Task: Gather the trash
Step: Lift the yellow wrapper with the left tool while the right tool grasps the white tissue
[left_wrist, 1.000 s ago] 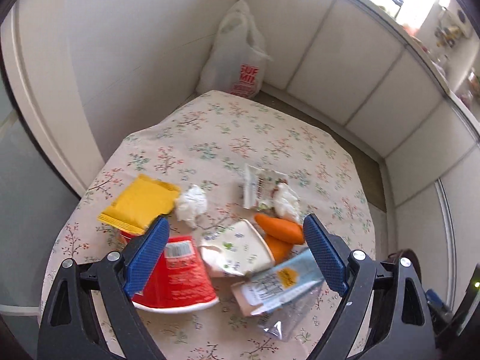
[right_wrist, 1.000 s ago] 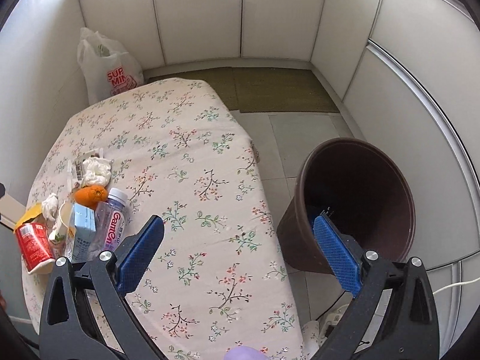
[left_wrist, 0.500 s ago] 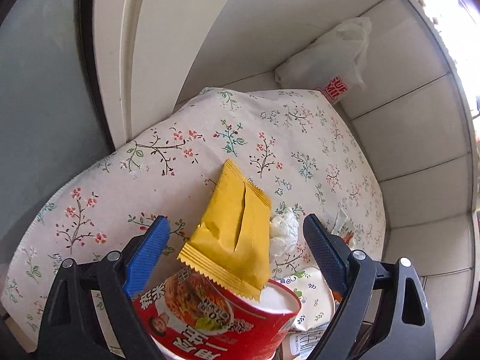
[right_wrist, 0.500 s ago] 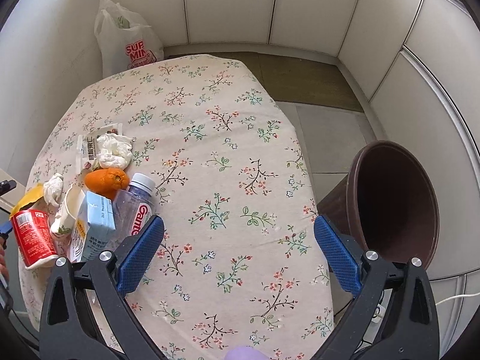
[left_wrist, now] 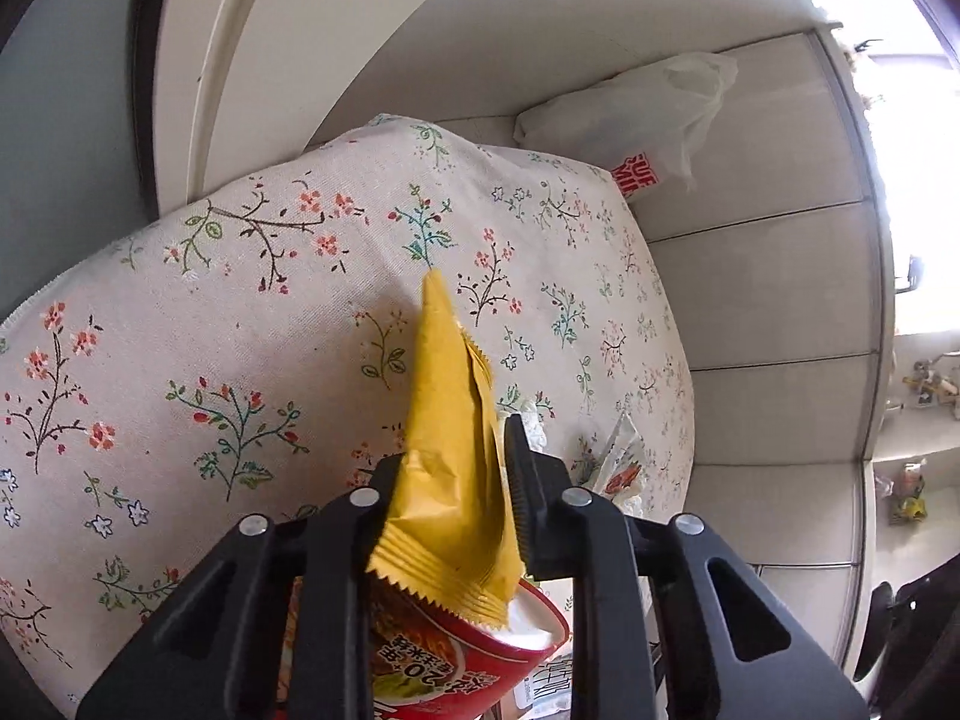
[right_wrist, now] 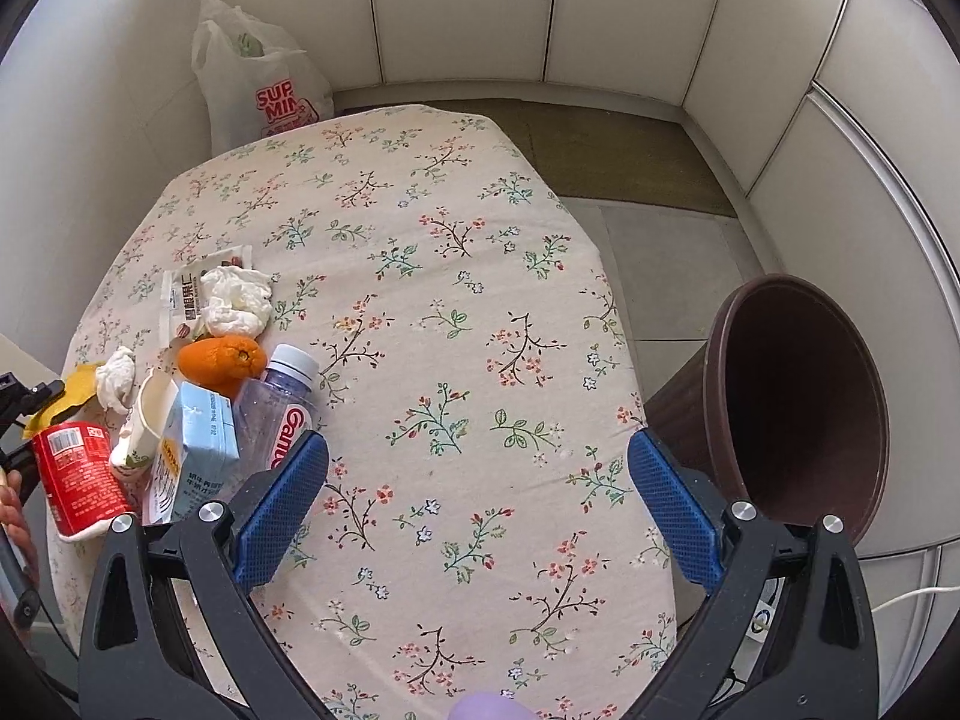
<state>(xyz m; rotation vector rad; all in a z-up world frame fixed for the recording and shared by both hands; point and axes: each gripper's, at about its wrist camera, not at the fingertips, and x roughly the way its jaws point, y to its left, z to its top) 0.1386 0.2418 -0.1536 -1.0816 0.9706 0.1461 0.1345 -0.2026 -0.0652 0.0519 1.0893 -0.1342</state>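
Note:
My left gripper point(left_wrist: 456, 468) is shut on a yellow snack wrapper point(left_wrist: 456, 414), which lies over the rim of a red instant-noodle cup point(left_wrist: 456, 654). In the right wrist view the wrapper point(right_wrist: 72, 390) and the red cup point(right_wrist: 78, 474) sit at the table's left edge, with a crumpled tissue point(right_wrist: 117, 375), a paper cup point(right_wrist: 144, 420), a blue carton point(right_wrist: 192, 444), an orange point(right_wrist: 222, 357), a plastic bottle point(right_wrist: 276, 408), a second tissue point(right_wrist: 237, 303) and a white wrapper point(right_wrist: 186, 291). My right gripper point(right_wrist: 477, 504) is open and empty above the table.
The table has a floral cloth point(right_wrist: 450, 360). A brown trash bin point(right_wrist: 798, 408) stands on the floor to the table's right. A white plastic shopping bag point(right_wrist: 258, 84) leans against the wall behind the table. White panelled walls surround the space.
My left gripper has swung left over the red cup and closed on the yellow wrapper. My right gripper has shifted left, away from the bin, and stayed open.

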